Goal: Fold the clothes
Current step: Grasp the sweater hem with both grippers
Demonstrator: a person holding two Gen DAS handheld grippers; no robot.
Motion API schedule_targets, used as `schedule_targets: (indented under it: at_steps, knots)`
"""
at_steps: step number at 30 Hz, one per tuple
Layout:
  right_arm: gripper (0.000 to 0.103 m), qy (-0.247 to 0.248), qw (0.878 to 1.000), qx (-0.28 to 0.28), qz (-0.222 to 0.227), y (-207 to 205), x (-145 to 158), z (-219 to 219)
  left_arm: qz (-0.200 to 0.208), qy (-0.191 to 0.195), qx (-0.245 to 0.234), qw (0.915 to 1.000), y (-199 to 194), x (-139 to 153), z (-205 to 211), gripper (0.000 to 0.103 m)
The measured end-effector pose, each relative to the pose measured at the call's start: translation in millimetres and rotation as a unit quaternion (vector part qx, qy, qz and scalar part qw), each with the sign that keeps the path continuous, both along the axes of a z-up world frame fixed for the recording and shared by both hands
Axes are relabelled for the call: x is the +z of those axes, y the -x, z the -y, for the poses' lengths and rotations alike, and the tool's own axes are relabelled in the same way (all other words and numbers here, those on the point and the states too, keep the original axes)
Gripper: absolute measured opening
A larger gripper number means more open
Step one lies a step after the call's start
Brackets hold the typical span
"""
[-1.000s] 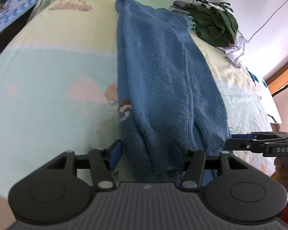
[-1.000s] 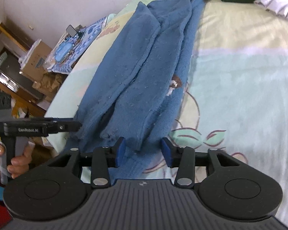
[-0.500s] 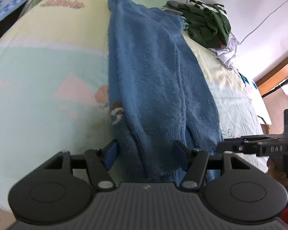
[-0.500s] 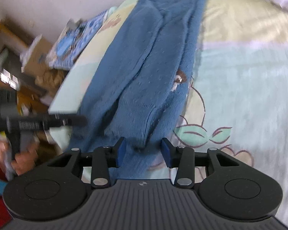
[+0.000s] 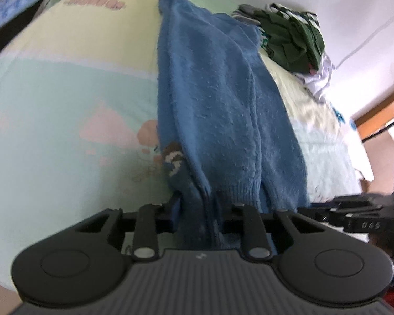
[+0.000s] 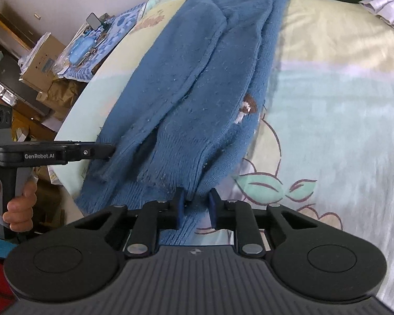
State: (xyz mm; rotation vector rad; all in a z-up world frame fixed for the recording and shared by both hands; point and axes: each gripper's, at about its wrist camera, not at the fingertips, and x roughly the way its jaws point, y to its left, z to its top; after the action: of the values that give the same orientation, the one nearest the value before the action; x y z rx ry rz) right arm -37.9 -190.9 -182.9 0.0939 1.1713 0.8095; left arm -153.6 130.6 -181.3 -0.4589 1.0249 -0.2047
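Note:
A blue knitted sweater [image 5: 218, 105] lies lengthwise on the bed, folded into a long strip, its ribbed hem nearest me. My left gripper [image 5: 197, 210] is shut on the hem's left corner, the knit bunched between its blue pads. In the right wrist view the same sweater [image 6: 197, 84] runs away from me, and my right gripper [image 6: 195, 203] is shut on the hem's right corner. The left gripper [image 6: 102, 151] also shows from the side at the hem's far corner, held by a hand [image 6: 18, 204]. A small brown and white motif [image 6: 247, 107] sits on the sweater's edge.
The bed sheet [image 5: 65, 99] is pale green and yellow with cartoon prints. A pile of dark green and white clothes [image 5: 294, 39] lies at the far end of the bed. Boxes and a cluttered blue-patterned surface [image 6: 92, 42] stand beside the bed on the left.
Both grippers have closed from open onto the sweater's hem corners. The hem is now pinched and slightly lifted, and both cameras have moved closer to it.

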Motion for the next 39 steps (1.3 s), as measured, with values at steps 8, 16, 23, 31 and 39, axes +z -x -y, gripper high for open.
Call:
schedule_targets:
  at_steps: [8, 16, 23, 31, 39]
  knots:
    - [0.038, -0.053, 0.997, -0.034, -0.040, -5.4, -4.9, 2.9, 0.000, 0.021, -0.004, 0.9998, 0.7, -2.5, -1.3, 0.033]
    - [0.016, -0.033, 0.999, -0.016, -0.030, -3.2, -5.1, 1.1, 0.019, -0.030, -0.025, 0.9991, 7.4, 2.5, 10.7, 0.017]
    - [0.013, -0.060, 0.997, -0.031, -0.049, -6.3, 0.4, 7.7, 0.026, -0.034, -0.030, 0.9986, 7.4, 14.9, 14.2, 0.010]
    - [0.013, -0.109, 0.990, -0.062, -0.071, -16.6, 23.9, 13.8, 0.018, 0.016, -0.025, 0.9994, -15.1, 38.7, -7.5, 0.010]
    - [0.013, -0.166, 0.973, -0.126, -0.099, -35.3, 37.8, 17.1, 0.018, 0.064, -0.020, 0.9976, -41.1, 61.5, -27.1, 0.010]
